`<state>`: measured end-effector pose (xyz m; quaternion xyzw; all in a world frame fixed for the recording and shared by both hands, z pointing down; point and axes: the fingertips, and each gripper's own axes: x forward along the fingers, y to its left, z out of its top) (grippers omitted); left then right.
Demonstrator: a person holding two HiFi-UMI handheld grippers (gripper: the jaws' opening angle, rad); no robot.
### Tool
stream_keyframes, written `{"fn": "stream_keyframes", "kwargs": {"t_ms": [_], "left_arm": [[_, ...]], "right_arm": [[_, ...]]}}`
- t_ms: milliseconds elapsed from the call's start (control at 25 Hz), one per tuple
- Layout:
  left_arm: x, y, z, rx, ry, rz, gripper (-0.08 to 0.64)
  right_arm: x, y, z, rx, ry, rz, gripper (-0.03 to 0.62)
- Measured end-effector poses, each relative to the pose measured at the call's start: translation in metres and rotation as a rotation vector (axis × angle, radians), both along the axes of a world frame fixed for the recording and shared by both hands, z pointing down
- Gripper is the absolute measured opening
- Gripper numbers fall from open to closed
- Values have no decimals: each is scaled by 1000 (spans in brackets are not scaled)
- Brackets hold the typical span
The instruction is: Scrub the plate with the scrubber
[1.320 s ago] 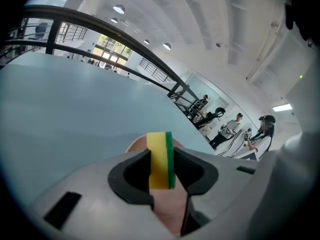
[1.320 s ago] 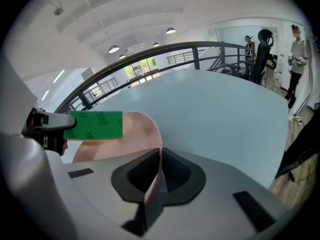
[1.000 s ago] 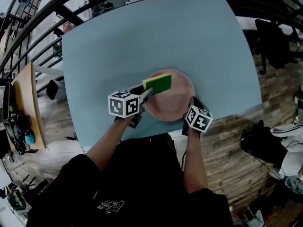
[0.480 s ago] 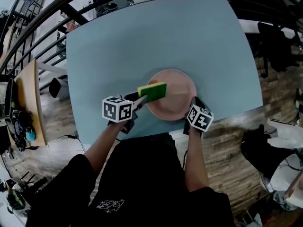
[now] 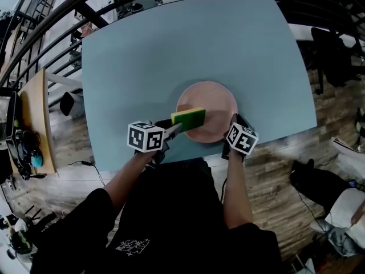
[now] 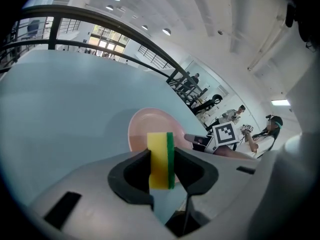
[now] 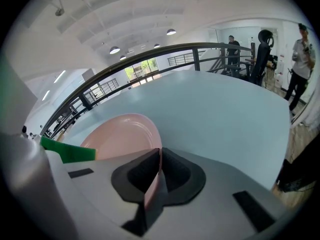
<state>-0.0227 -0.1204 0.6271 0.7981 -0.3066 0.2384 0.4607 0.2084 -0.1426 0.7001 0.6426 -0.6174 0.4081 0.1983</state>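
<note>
A round pink plate (image 5: 214, 104) lies near the front edge of the light blue table (image 5: 171, 50). My left gripper (image 5: 174, 129) is shut on a yellow and green scrubber (image 5: 189, 119), which rests on the plate's near-left part. The left gripper view shows the scrubber (image 6: 160, 159) squeezed between the jaws, with the plate (image 6: 145, 129) beyond. My right gripper (image 5: 232, 121) is shut on the plate's near-right rim. In the right gripper view the pink rim (image 7: 154, 176) runs between the jaws and the scrubber's green edge (image 7: 67, 151) shows at left.
A wooden side table (image 5: 31, 124) with small items stands left of the blue table. Dark railings (image 5: 51, 39) run along the far left. People stand beyond the table (image 7: 262, 49) in the right gripper view. The table's front edge is just below the plate.
The scrubber has slid across the plate from its upper-left part down toward the near side, with the left gripper following. The right gripper has stayed on the rim.
</note>
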Motion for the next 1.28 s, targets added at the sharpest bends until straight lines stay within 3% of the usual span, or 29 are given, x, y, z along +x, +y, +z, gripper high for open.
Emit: {"fn": "stream_keyframes", "kwargs": {"t_ms": [320,1280], "left_arm": [[32,22,3,-21,24,67,132],[81,-29,11,18,76,6,132]], "right_arm": [[0,0,1,-2,11,0,20],[0,-2,-1,-5,31,1,20]]}}
